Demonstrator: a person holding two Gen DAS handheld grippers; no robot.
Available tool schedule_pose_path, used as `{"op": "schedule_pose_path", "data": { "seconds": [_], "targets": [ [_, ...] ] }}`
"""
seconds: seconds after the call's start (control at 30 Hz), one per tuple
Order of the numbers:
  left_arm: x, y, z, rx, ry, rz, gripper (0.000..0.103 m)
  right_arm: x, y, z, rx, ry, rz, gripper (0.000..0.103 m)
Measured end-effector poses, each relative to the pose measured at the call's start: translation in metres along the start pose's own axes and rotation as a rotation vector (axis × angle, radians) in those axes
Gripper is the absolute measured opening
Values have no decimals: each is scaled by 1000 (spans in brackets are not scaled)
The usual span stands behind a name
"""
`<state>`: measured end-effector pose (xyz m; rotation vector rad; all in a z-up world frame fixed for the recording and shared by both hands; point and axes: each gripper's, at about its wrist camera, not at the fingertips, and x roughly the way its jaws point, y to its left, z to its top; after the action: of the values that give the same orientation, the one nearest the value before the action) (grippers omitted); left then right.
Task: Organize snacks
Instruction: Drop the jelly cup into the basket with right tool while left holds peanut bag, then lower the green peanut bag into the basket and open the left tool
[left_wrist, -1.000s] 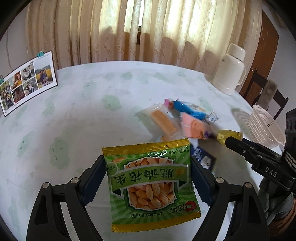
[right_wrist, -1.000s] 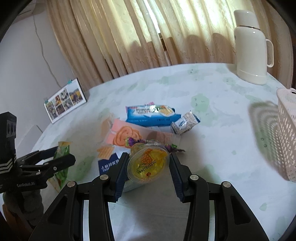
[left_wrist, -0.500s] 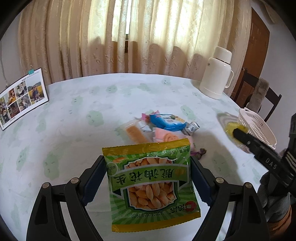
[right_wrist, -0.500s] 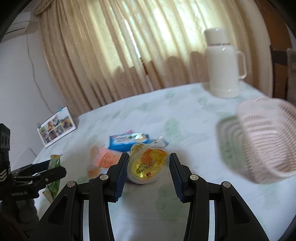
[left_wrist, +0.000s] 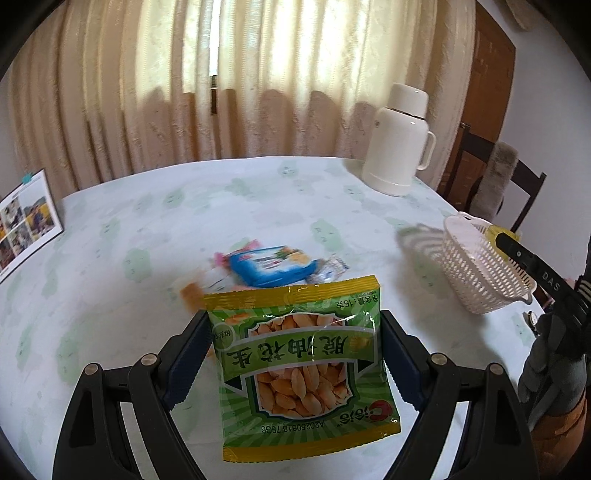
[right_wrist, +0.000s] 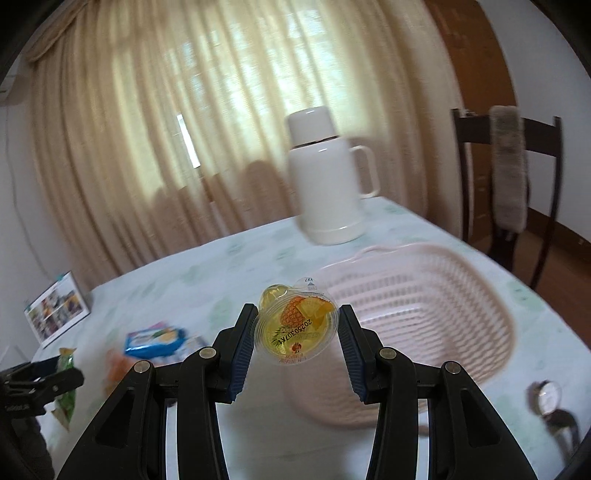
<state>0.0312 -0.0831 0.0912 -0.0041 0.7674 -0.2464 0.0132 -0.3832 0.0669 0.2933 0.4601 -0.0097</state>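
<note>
Your right hand-held gripper (right_wrist: 296, 330) clamps the jelly cup (right_wrist: 295, 326) by its sides, just before the basket (right_wrist: 424, 295). The cup looks light, slick and crushable, so squeeze gently at the rim. Your left hand-held gripper (left_wrist: 293, 350) pinches the peanut bag (left_wrist: 303, 369), soft and crinkly, above the table (left_wrist: 147, 229). Only the left view shows the blue packet (left_wrist: 271, 266) clearly; only the right shows the basket's empty inside.

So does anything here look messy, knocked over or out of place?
Nothing spilled or damaged. The leftover snack packets lie in a loose overlapping heap mid-table. A wristwatch sits by the basket, the one non-snack item there. The thermos stands upright.
</note>
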Motion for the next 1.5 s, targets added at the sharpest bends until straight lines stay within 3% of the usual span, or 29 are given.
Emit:
{"op": "schedule_pose_path", "data": {
  "seconds": [0.13,0.23,0.27,0.57,1.13,1.5],
  "targets": [
    [7,-18,9,22,3,-22,85,4,-24,6,28,-12,-61,48],
    [13,-33,16,40,9,-39,85,4,-40,8,67,-27,-75,70],
    [15,-37,18,47,11,-43,85,3,-45,9,76,-39,-82,73],
    [35,-83,39,105,30,-120,85,-2,-71,5,139,-114,-193,73],
    [71,-197,68,273,-7,-312,85,-21,-93,4,243,-221,-314,73],
    [94,-226,67,239,-7,-375,92,-28,-105,1,310,-237,-357,73]
  ]
}}
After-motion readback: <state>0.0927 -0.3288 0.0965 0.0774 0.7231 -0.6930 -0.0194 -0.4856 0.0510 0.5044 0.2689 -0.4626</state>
